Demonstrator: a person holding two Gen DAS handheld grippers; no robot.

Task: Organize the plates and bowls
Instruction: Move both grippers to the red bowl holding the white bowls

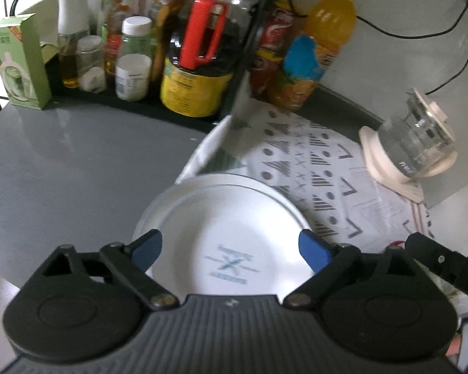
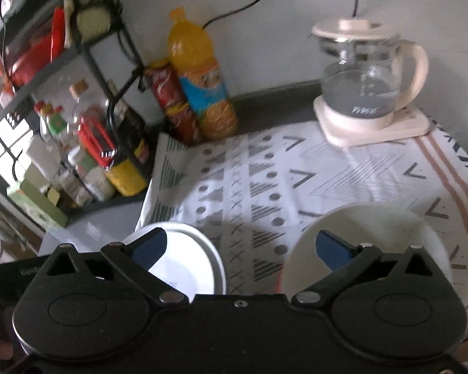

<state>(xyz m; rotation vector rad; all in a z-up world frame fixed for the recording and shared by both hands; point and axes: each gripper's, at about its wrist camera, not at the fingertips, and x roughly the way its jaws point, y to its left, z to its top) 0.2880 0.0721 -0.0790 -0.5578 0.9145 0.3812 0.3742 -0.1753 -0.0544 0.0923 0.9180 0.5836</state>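
Note:
White plates point(image 1: 227, 218) with a blue-green mark in the middle lie stacked at the edge of the patterned cloth point(image 1: 321, 168). My left gripper point(image 1: 231, 249) is open, its blue-padded fingers spread just above the top plate. In the right wrist view the same plates point(image 2: 196, 258) are at the lower left and a white bowl point(image 2: 383, 233) sits at the lower right on the cloth point(image 2: 265, 180). My right gripper point(image 2: 240, 246) is open and empty, its left finger over the plates, its right finger over the bowl.
A black rack point(image 1: 134, 103) of bottles and jars stands at the back left on the grey counter point(image 1: 71, 162). An orange drink bottle point(image 1: 324, 40) and a red can point(image 1: 271, 46) stand by the wall. A glass kettle point(image 2: 362, 84) stands back right.

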